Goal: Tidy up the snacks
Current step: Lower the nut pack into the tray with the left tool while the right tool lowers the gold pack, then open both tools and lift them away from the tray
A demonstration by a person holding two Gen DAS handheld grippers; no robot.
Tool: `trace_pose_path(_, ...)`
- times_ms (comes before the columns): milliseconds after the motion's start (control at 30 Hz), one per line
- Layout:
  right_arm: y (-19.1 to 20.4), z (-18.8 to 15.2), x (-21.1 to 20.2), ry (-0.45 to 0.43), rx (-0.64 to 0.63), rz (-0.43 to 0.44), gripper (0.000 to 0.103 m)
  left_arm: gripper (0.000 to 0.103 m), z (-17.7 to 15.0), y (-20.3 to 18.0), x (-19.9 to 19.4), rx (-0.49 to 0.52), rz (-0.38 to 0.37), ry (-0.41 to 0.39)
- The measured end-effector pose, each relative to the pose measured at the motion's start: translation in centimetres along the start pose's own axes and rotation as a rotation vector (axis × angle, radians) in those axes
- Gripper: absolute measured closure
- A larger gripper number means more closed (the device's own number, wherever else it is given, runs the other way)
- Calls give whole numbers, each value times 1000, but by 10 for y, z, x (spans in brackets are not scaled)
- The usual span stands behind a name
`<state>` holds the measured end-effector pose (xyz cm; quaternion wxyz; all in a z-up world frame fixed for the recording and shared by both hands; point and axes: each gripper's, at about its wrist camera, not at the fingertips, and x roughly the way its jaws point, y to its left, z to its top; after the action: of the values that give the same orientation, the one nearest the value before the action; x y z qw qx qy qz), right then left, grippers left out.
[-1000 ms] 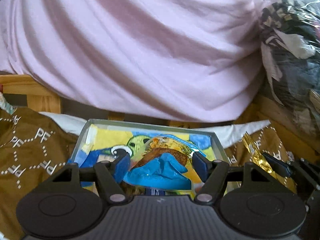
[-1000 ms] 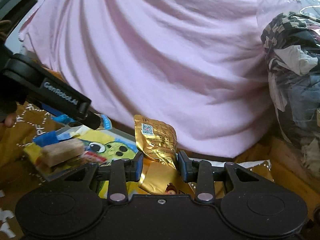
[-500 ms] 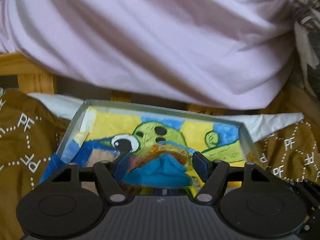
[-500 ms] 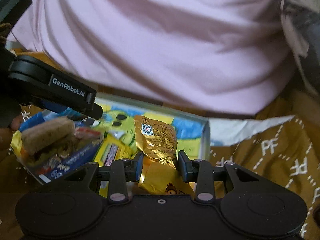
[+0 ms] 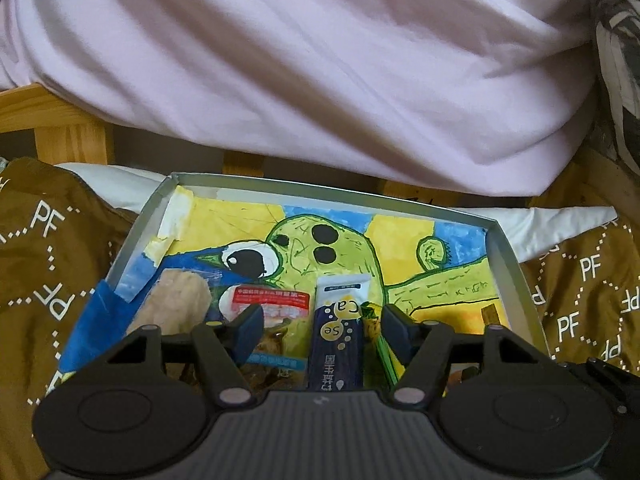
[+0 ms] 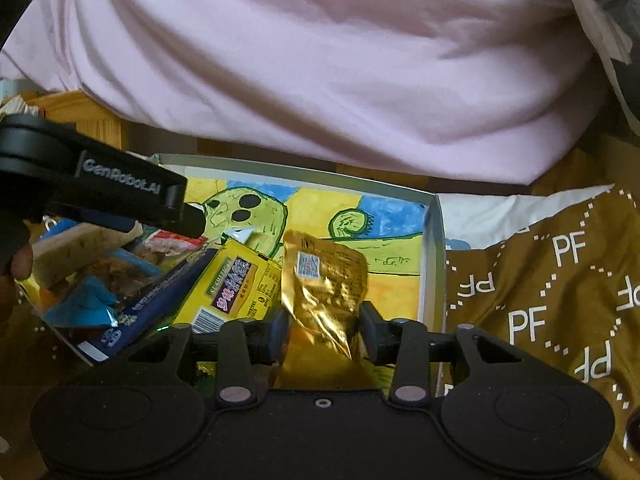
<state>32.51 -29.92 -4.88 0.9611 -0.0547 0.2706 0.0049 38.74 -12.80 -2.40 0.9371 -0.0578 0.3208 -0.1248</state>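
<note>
Snacks are landing in the painted tray [image 5: 505, 258] now: a second ago the left gripper [image 5: 322, 330] was clamping a blue packet [image 6: 86, 304] above it, and now its fingers are standing apart, with that packet lying on the heap at the tray's near left. A dark tube [image 5: 339, 340] is showing between the open fingers, touched by neither as far as the view shows. Beside it a yellow packet [image 6: 236, 286] is resting against the heap. Further right, the right gripper [image 6: 323, 330] is still holding the gold pouch [image 6: 323, 280], fingers closed on its lower part, and both views are sitting closer over the tray than before. The left-hand drop looks done; the pouch probably goes down next on the bare painted area at the right. The tray is sitting on a brown cloth [image 6: 560, 280] printed with white letters, near a wooden frame [image 5: 60, 120], with a pink fabric [image 5: 320, 60] filling the far side.
</note>
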Motion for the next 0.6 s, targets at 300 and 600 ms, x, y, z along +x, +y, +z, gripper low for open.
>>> trace_pose_path(300, 2, 8, -24, -77, 59, 51, 23, 7, 1, 9, -30, -28, 26, -50)
trace_pose_path(600, 1, 13, -68, -165, 104, 30, 2, 1, -2, 20, -80, -46, 41, -135)
